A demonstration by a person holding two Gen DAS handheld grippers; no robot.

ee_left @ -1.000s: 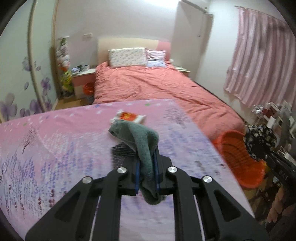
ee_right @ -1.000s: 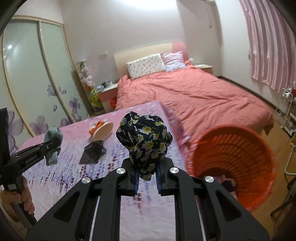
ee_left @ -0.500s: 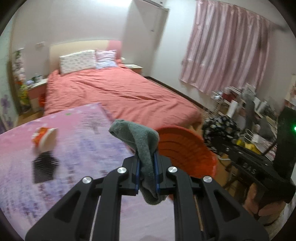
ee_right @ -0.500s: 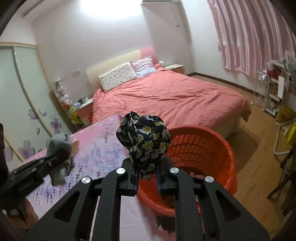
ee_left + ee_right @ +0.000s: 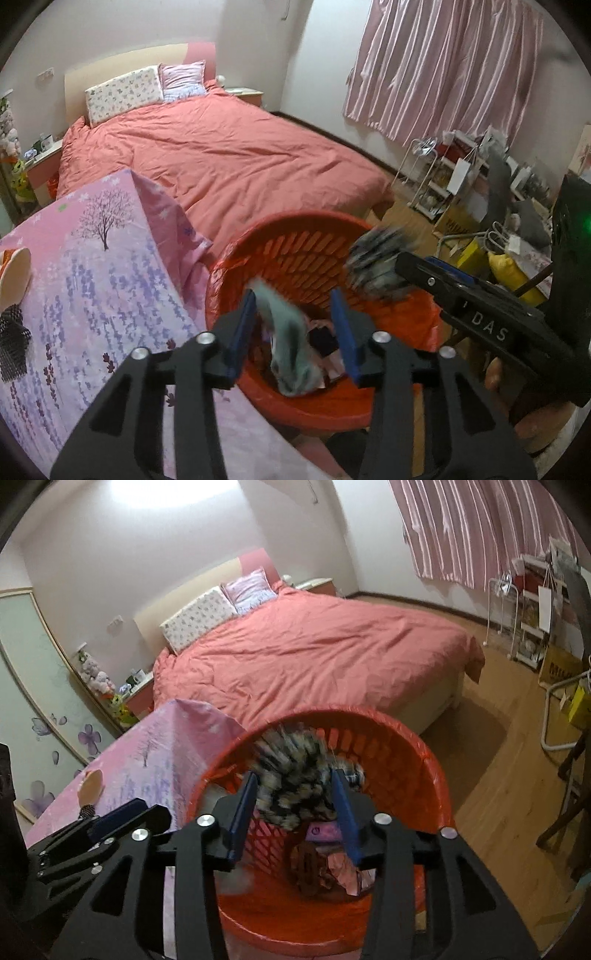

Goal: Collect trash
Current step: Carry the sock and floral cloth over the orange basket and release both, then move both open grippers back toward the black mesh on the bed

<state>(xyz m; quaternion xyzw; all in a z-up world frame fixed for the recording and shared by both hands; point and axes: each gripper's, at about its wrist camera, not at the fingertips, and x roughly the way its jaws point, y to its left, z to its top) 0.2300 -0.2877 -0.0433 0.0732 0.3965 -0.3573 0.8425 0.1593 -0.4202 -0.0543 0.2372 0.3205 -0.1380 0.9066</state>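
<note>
An orange plastic basket (image 5: 295, 236) stands on the floor beside the pink-clothed table; it also shows in the right wrist view (image 5: 413, 760). My left gripper (image 5: 295, 328) is open above it, and a grey-green cloth (image 5: 291, 350) is falling free between its fingers. My right gripper (image 5: 295, 805) is open above the basket too, with the black floral cloth (image 5: 295, 771), blurred, dropping between its fingers. That floral cloth also shows in the left wrist view (image 5: 376, 258) by the right gripper's tip. Crumpled wrappers (image 5: 332, 864) lie at the basket's bottom.
The table with the pink floral cloth (image 5: 92, 266) holds a black mesh piece (image 5: 13, 343) and an orange-and-cream wrapper (image 5: 14, 273) at its left. A bed with a salmon cover (image 5: 221, 155) lies behind. A cluttered rack (image 5: 461, 177) stands at the right by the curtains.
Both grippers moved from over the table to above the basket and opened. The grey-green cloth and the floral cloth have left the jaws and are falling.
</note>
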